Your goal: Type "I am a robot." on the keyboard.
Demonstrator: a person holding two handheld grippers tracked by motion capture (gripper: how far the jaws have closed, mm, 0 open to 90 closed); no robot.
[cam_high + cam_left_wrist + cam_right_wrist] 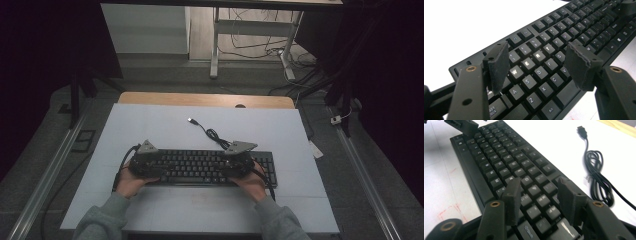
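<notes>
High view: a black keyboard (200,167) lies on the white table (150,130), left gripper (145,161) and right gripper (239,159) over its ends, its cable (212,134) coiled behind. Left gripper view: jaws spread wide above the WERT keys, holding nothing. Right gripper view: jaws parted above the keys, empty
</notes>
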